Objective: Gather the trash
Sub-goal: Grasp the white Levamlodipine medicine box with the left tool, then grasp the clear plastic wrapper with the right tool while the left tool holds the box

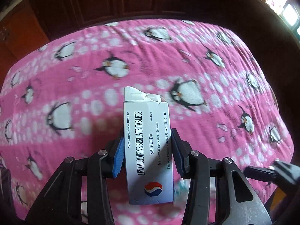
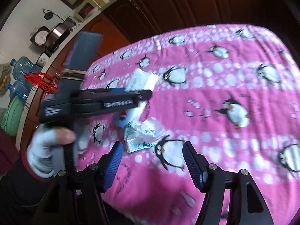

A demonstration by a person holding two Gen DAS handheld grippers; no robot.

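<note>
My left gripper (image 1: 147, 136) is shut on a white tablet box (image 1: 148, 150) with a torn top flap and holds it above the pink penguin-print cloth (image 1: 187, 60). In the right wrist view the left gripper (image 2: 146, 93) comes in from the left, held by a gloved hand (image 2: 46, 146), with the box (image 2: 129, 116) partly hidden under it. A crumpled white wrapper with green print (image 2: 144, 133) lies on the cloth just ahead of my right gripper (image 2: 152, 148), which is open and empty. Another white crumpled packet (image 2: 142, 78) lies farther back.
The pink cloth (image 2: 225, 93) covers the table. Dark wooden cabinets (image 2: 178, 5) stand behind it. At the left are water jugs (image 2: 22, 67), a green basket (image 2: 11, 118), a metal pot (image 2: 58, 30) and a red tassel (image 2: 41, 82).
</note>
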